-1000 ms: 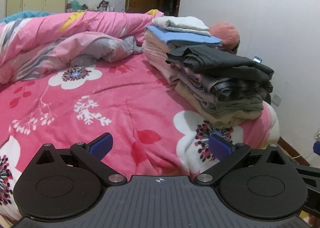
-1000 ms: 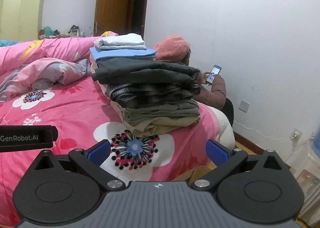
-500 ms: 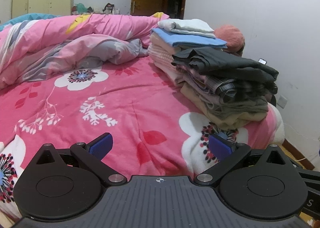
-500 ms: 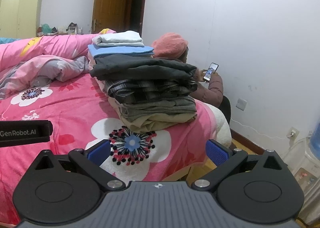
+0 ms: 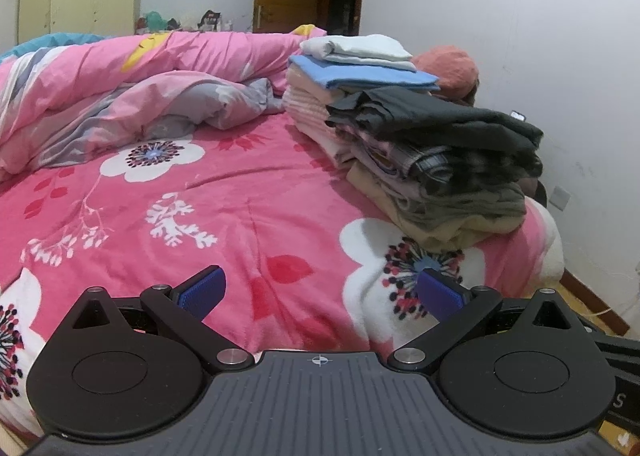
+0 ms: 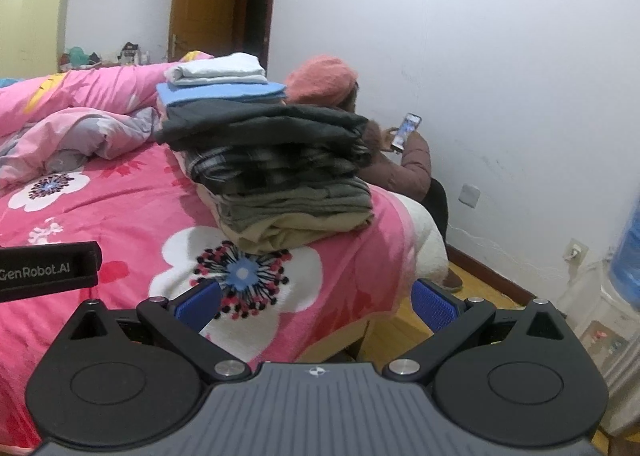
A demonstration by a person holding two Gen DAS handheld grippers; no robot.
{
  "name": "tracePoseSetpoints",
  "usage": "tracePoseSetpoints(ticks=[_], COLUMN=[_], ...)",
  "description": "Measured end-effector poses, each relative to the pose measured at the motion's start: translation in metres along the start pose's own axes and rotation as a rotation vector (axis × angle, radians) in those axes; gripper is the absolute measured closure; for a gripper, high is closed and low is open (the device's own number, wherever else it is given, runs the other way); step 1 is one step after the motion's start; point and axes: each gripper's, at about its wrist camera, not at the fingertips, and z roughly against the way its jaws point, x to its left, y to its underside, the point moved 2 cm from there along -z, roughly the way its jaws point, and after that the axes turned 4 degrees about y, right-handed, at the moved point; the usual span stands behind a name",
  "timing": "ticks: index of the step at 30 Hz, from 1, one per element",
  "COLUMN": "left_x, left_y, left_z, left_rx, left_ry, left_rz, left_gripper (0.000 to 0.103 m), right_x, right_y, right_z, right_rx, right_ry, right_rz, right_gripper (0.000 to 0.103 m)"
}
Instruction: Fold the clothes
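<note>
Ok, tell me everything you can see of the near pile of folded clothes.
The near pile sits on the pink bedspread by the bed's right edge. Soft folded layers: dark grey on top, then a plaid piece, olive-grey, and tan at the bottom. Its edges are uneven and the top overhangs. A second pile stands right behind it. Neither gripper touches it.

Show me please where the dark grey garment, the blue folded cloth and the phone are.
dark grey garment [image 6: 264,124], right wrist view, top fold.
blue folded cloth [image 5: 372,75], left wrist view, upper face.
phone [image 6: 407,131], right wrist view, screen.
</note>
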Motion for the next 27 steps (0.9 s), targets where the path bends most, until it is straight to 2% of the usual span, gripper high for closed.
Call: tracePoseSetpoints(ticks=[13, 27], left_x=[-0.016, -0.013], left_y=[0.006, 0.004], left_z=[0.001, 0.003], left_rx=[0.013, 0.009], left_ry=[0.007, -0.006], left_rz=[-0.032, -0.025], left_gripper=[0.0, 0.0], right_x=[-0.02, -0.015], right_y=[0.01, 0.005], right_z=[-0.003, 0.0], right_rx=[0.03, 0.017], right_ry=[0.032, 0.027], right_rz=[-0.034, -0.016], right_gripper=[0.0, 0.0])
